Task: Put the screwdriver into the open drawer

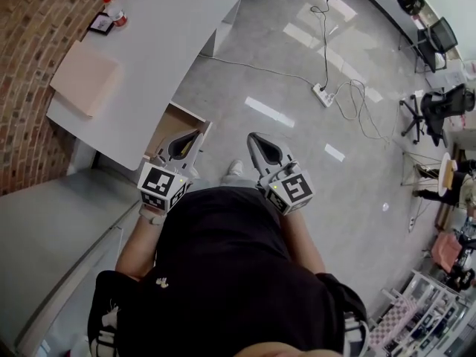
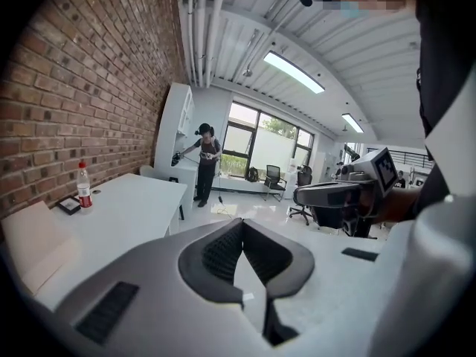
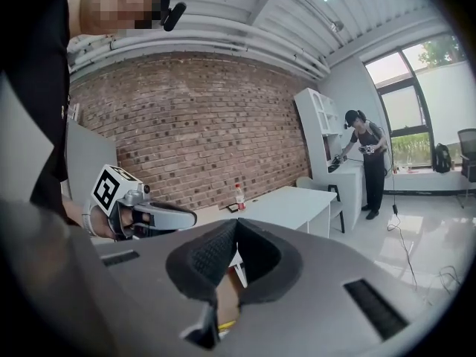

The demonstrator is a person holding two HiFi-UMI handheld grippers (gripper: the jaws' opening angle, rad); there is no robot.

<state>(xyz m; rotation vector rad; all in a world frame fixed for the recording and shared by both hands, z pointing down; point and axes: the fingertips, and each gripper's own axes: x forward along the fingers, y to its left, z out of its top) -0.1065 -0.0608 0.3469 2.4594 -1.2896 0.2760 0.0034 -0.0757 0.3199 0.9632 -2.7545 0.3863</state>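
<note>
The open wooden drawer (image 1: pixel 177 119) juts out from under the white table (image 1: pixel 171 36), just beyond my left gripper (image 1: pixel 198 134). That gripper is shut, with nothing between its jaws (image 2: pixel 239 223). My right gripper (image 1: pixel 252 137) hangs over the floor beside it, also shut and empty (image 3: pixel 236 223). Through the gap below its jaws in the right gripper view I see brown wood (image 3: pixel 225 300) and a small yellow bit (image 3: pixel 227 324); what that bit is I cannot tell. No screwdriver shows clearly in any view.
On the table stand a red-capped bottle (image 1: pixel 115 13) and a beige board (image 1: pixel 83 76). A grey cabinet (image 1: pixel 52 222) stands at my left. A power strip with cables (image 1: pixel 323 94) lies on the floor; office chairs (image 1: pixel 439 36) stand far right. Another person (image 2: pixel 206 162) stands by a far desk.
</note>
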